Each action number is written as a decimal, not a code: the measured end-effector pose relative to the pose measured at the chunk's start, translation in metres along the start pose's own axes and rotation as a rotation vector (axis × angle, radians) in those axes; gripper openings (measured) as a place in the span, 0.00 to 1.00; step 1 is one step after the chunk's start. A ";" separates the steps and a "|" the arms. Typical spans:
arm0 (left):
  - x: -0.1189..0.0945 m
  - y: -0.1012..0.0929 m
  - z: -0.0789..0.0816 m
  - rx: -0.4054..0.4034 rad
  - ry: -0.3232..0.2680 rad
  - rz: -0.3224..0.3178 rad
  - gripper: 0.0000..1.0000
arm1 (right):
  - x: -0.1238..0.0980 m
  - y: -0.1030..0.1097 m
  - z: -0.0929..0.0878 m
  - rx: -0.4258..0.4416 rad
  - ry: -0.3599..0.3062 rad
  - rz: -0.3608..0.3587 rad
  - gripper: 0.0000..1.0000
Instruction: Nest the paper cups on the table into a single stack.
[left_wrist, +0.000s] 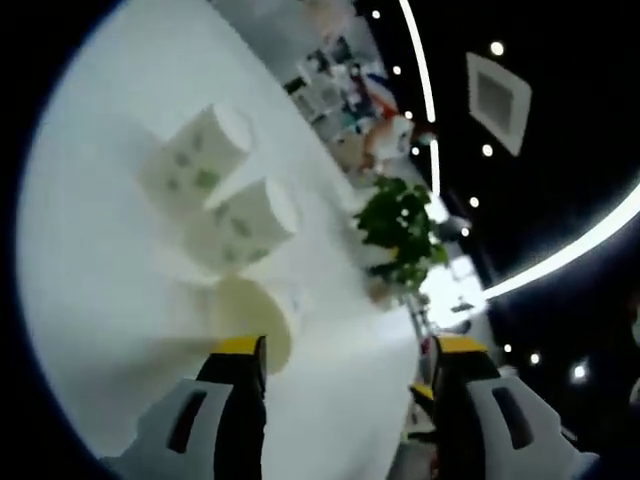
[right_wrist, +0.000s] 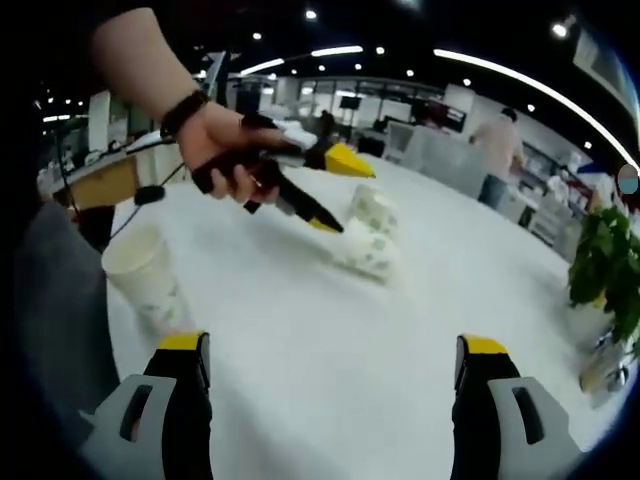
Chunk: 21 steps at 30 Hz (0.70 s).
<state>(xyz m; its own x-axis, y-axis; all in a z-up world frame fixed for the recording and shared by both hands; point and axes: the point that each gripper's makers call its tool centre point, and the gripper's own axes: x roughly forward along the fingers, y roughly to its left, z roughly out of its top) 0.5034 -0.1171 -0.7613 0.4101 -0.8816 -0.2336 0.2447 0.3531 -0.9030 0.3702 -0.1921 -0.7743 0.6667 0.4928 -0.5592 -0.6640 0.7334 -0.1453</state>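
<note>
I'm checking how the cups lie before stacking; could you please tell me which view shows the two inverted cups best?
The left gripper view: both inverted cups appear large, with their green print clear, beyond a third cup by the left claw. The right gripper view shows them smaller and blurred, partly behind the left claw's tips.

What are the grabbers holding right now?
Nothing. The left gripper is open above the lying paper cups, not touching them. The right gripper is open too, with the upright cup off to one side.

Three paper cups (left_wrist: 208, 150) (left_wrist: 252, 220) (left_wrist: 262, 318); one table (left_wrist: 100, 280); one potted plant (left_wrist: 400, 225).
</note>
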 end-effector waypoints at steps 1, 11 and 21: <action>0.001 0.001 -0.001 0.003 0.003 -0.001 0.60 | -0.001 0.000 0.000 0.000 -0.001 0.000 1.00; 0.004 0.002 0.007 0.022 -0.014 -0.016 0.35 | -0.005 0.002 -0.004 0.004 0.009 -0.003 1.00; 0.008 0.009 0.010 0.023 -0.022 -0.008 0.14 | -0.007 -0.001 -0.005 0.018 0.007 -0.020 1.00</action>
<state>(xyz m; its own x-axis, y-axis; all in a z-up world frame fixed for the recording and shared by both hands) 0.5177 -0.1177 -0.7678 0.4273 -0.8775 -0.2179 0.2682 0.3532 -0.8963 0.3641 -0.1985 -0.7741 0.6773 0.4747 -0.5621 -0.6446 0.7512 -0.1422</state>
